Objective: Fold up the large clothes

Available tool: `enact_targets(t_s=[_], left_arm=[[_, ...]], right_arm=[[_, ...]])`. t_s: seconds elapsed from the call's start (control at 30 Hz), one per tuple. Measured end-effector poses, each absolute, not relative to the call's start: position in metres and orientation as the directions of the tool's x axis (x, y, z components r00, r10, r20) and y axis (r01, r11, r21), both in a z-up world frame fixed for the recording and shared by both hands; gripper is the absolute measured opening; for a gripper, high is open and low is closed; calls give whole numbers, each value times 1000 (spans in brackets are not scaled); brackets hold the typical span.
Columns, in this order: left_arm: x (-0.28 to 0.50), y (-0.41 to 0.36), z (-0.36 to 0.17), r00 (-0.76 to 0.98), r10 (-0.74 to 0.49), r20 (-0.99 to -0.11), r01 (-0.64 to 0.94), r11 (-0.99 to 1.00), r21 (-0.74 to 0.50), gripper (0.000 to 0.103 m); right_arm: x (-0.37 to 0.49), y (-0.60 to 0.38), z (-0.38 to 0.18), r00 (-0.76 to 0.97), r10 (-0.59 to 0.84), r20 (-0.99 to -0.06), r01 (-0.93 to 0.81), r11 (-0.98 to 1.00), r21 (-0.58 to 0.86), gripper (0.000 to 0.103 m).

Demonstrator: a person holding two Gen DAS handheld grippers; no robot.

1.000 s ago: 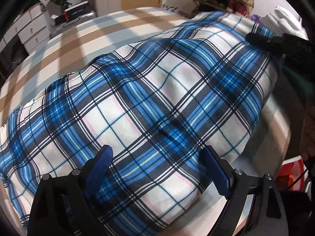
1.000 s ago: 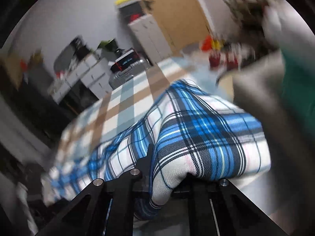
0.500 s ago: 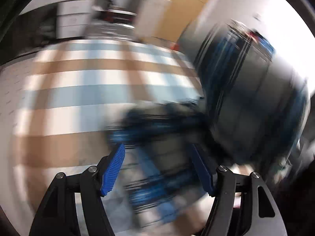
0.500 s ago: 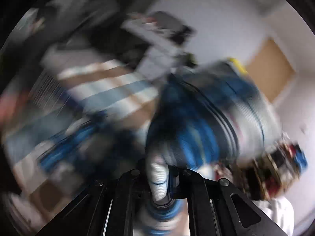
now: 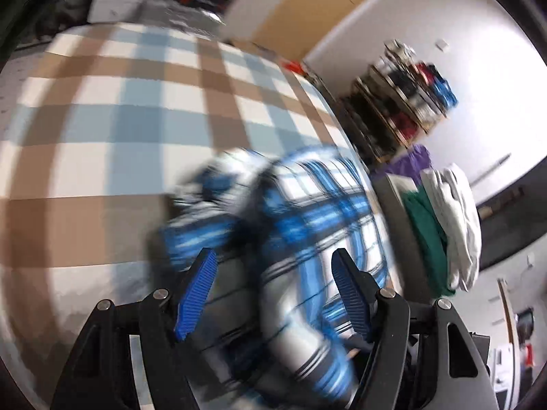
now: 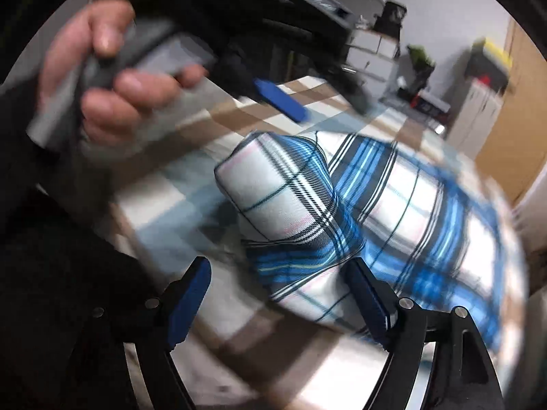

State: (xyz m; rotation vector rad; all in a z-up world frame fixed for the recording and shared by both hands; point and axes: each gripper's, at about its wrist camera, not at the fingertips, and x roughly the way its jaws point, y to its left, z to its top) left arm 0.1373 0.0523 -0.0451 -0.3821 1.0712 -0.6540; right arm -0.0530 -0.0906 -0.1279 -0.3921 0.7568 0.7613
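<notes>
Checked brown, white and pale-blue bedding point(image 5: 143, 157) covers the bed, and everything else sits relative to it: a blue plaid garment point(image 6: 393, 205) lies bunched on it near its edge, a folded corner standing up. Beyond the bed edge a shelf point(image 5: 403, 102) stands against the white wall, with white and green clothes point(image 5: 444, 225) piled beside the bed. Over the bedding, the left gripper point(image 5: 273, 287) is held apart, blurred plaid between its blue pads, no pad visibly pressing. The right gripper point(image 6: 277, 294) is opening, cloth lying loose between its jaws. A hand point(image 6: 109, 75) holds the left gripper's handle above the bedding
</notes>
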Motion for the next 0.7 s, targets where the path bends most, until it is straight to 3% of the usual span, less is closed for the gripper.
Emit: enact_targets(t_s=[0.13, 0.2, 0.33, 0.47, 0.53, 0.7], left_arm=[[150, 18, -65, 178, -620, -764, 319, 771, -551, 65], [149, 14, -65, 158, -633, -758, 311, 761, -570, 65], [156, 19, -42, 150, -757, -636, 310, 646, -697, 64], [172, 37, -27, 157, -853, -498, 282, 522, -805, 57], [184, 46, -19, 169, -896, -411, 249, 442, -862, 57], [187, 59, 5, 217, -950, -226, 259, 279, -925, 57]], right_arm=[[-38, -118, -110, 403, 600, -691, -723, 672, 162, 82], [-27, -136, -106, 390, 630, -671, -680, 689, 252, 83], [8, -174, -109, 325, 729, -602, -547, 664, 509, 83], [52, -207, -140, 260, 814, -520, -272, 579, 769, 83], [61, -209, -155, 226, 831, -509, -195, 550, 812, 80], [66, -191, -157, 208, 809, -550, -205, 586, 784, 80]])
